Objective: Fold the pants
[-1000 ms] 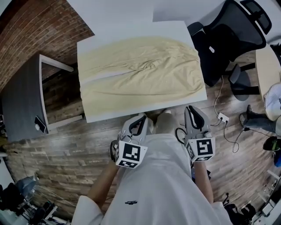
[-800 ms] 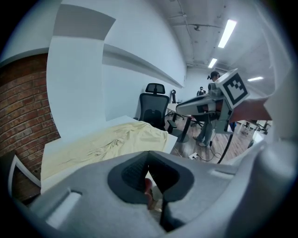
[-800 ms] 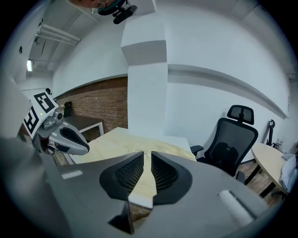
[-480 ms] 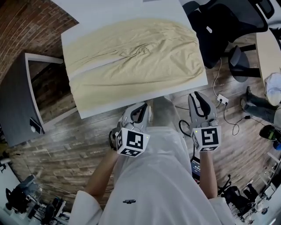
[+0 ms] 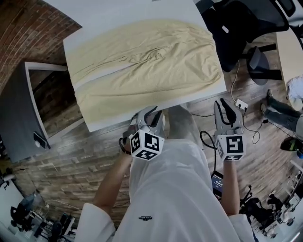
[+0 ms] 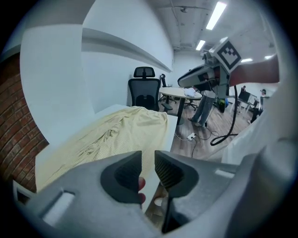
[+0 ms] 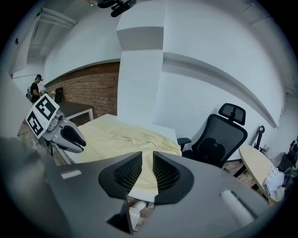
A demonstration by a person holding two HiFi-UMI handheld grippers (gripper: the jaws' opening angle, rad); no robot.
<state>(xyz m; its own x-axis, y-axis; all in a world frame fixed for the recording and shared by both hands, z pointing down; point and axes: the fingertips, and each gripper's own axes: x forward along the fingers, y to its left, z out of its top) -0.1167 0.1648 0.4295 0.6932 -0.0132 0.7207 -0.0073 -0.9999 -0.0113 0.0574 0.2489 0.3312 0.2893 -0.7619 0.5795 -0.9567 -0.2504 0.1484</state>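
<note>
Both grippers had sunk toward the near edge of the table (image 5: pixel 109 14) since the earlier frame. The left gripper (image 5: pixel 150 114) and the right gripper (image 5: pixel 223 108) had each just been opening to a narrow gap, with nothing between the jaws. The pants (image 5: pixel 142 61) lay spread flat on the table ahead of both, their long axis running across the head view, waist to the right and legs pointing left. The left gripper was nearer, just short of the near leg.

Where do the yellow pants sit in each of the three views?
Head view: pants spread flat on the white table, top centre.
Left gripper view: pants left of centre, beyond the jaws.
Right gripper view: pants at centre, above the jaws.
Shared landmark: black office chair beside the table.
</note>
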